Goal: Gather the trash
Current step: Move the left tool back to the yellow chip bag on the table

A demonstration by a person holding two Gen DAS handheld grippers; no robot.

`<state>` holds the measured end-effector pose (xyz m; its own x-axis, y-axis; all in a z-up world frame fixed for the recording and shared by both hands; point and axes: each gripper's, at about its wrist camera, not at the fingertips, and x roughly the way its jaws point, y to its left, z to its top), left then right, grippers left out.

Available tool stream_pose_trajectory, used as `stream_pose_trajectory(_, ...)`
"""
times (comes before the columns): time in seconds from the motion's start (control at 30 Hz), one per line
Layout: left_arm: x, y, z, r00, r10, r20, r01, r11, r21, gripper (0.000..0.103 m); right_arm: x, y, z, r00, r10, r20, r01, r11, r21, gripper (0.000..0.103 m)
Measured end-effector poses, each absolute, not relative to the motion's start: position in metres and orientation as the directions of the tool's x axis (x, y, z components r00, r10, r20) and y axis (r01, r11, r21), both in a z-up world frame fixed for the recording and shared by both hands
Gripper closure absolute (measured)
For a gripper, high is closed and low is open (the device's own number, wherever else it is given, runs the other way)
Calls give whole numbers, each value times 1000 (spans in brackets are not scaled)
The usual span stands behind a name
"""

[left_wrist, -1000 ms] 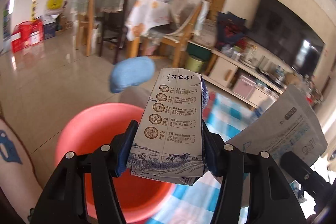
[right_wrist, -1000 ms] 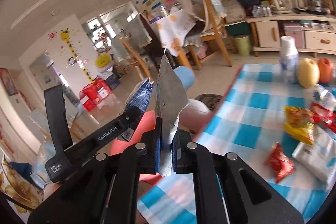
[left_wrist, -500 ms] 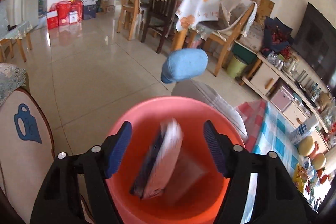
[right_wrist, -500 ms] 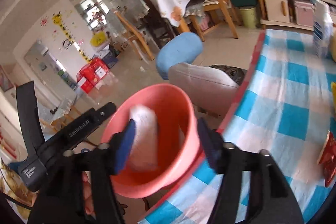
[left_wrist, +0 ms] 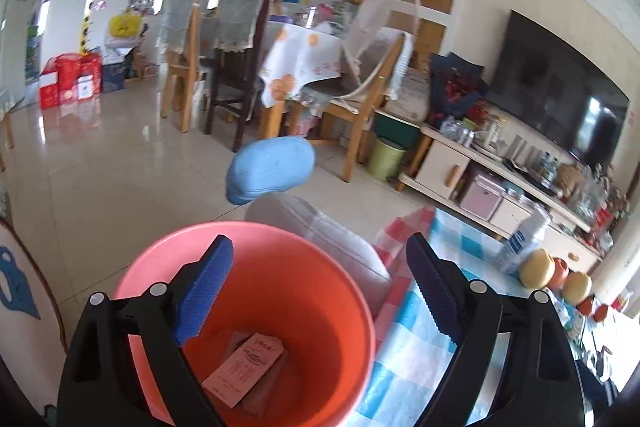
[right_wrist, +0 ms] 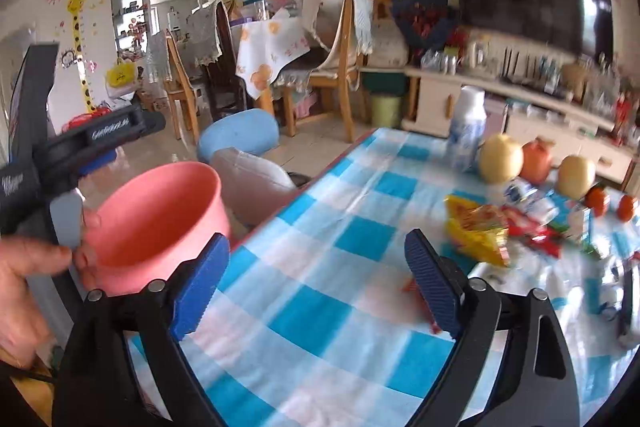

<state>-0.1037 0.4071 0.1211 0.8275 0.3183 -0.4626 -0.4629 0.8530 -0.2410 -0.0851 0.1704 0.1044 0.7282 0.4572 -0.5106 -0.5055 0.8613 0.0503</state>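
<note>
Pink bucket (left_wrist: 256, 239) is holding the dropped carton (left_wrist: 244, 371). I'm seeing my left claw (left_wrist: 320, 291) and right claw (right_wrist: 316, 283) gaping empty, jaws having just been opening, the right over the checked bench (right_wrist: 320, 227).

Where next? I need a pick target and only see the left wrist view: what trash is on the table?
Observer: A yellow snack bag lies on the table.
Operator: Is the right gripper free for it?
Observer: Yes. The right gripper is open and empty above the cloth; its jaws have just been opening.
Operator: Anything closer to it?
Observer: A red wrapper shows partly behind its right-hand finger, nearer than the bag.
</note>
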Motion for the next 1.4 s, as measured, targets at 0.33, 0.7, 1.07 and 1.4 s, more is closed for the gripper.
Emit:
stream_pose_trajectory(0.33, -88, 353, 120, 830, 195, -522, -315, 937, -151, 15, -118, 116, 106, 844, 292, -449, -384, 915, -126, 4)
stream_pose_trajectory(0.7, -79, 280, 103, 795, 110, -597, -110, 993, 37, 23, -132, 61, 96, 855, 242, -458, -342, 928, -149, 4)
stream_pose_trajectory(1.07, -62, 227, 99, 788, -18, -616, 0, 1000, -30, 23, -114, -10, 102, 868, 150, -473, -197, 979, -53, 4)
stream_pose_trajectory(1.4, -44, 187, 87, 745, -124, -656, 120, 991, -50, 23, -87, -64, 107, 852, 125, -509, -112, 992, 56, 4)
